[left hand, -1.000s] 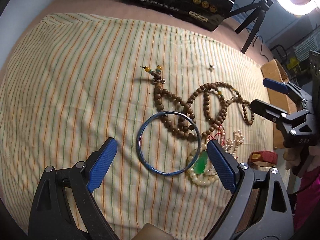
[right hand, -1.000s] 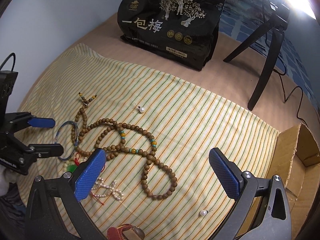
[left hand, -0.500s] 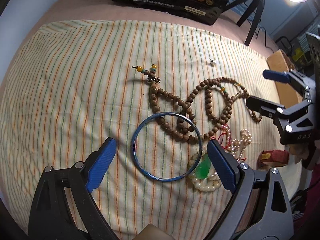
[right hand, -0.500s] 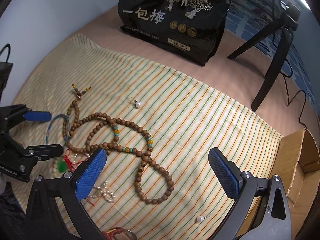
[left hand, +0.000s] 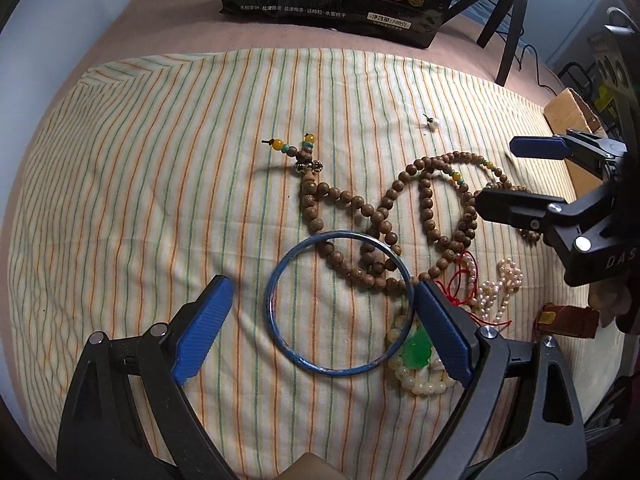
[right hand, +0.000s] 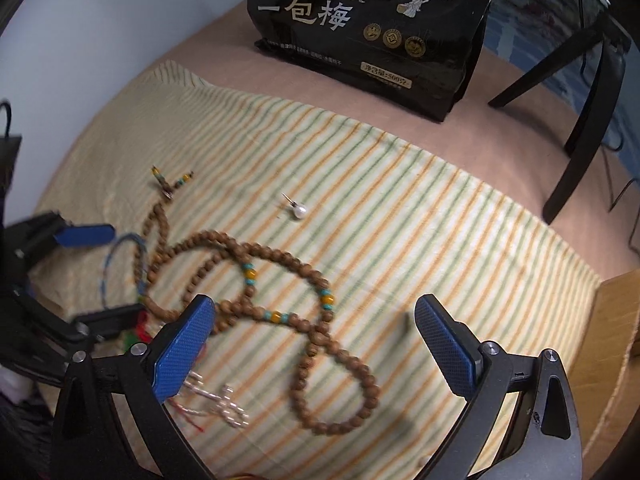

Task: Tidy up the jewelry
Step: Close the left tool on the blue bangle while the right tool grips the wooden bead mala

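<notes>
A blue bangle (left hand: 338, 304) lies on the striped cloth (left hand: 160, 160), between my left gripper's (left hand: 320, 324) open jaws. A long brown wooden bead strand (left hand: 376, 216) crosses its far rim and runs right; it also shows in the right wrist view (right hand: 280, 280). A cream bead bracelet with a green pendant (left hand: 418, 354) and a small pearl string (left hand: 500, 288) lie to the right. A pearl stud (right hand: 298, 210) lies apart, further back. My right gripper (right hand: 312, 344) is open and empty over the wooden beads.
A black snack bag (right hand: 372, 28) stands at the back of the bed. A black tripod (right hand: 580, 92) stands at the back right. A cardboard box (right hand: 612, 344) sits at the cloth's right edge. A red-brown object (left hand: 568, 320) lies near the right gripper.
Both grippers have moved forward and lower toward the jewelry. The bangle now sits between the left jaws. The right gripper has closed in over the wooden beads. Nothing has been picked up.
</notes>
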Motion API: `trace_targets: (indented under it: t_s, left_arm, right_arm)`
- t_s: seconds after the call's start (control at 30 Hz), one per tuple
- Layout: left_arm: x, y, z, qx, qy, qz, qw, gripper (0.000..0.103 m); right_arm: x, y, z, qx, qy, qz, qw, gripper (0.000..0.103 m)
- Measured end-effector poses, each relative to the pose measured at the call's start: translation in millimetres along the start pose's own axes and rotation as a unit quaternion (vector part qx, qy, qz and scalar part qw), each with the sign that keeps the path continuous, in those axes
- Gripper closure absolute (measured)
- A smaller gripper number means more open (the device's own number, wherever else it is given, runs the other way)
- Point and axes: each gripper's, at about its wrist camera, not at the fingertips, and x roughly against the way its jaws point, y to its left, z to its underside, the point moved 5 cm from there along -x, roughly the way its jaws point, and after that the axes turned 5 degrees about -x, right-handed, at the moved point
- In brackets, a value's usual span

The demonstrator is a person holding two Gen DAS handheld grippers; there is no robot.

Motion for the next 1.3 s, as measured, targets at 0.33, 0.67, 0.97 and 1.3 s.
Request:
trace_targets:
  t_s: [0.33, 0.67, 0.97, 1.3]
  left_arm:
    - [-2, -1, 1, -0.011, -0.007, -0.003, 0.9999, 0.009]
    - [4, 3, 12, -0.025, -0.007, 0.004, 0.9997, 0.011]
    - [9, 11, 16, -0.030, -0.006, -0.006, 0.9995, 0.022]
    - [18, 18, 25, -0.037, -0.014, -0.013, 0.9991, 0.029]
  right_arm:
    - [-20, 6, -17, -0.024, 0.016, 0.004, 1.000, 0.003]
    - [-35, 16, -29, -0.011, 0.029, 0.014, 0.999, 0.003]
    - [-28, 10, -22, 0.013, 0.017, 0.054, 0.998, 0.039]
    - [-23, 11, -21, 0.009, 0.004, 0.060, 0.998, 0.095]
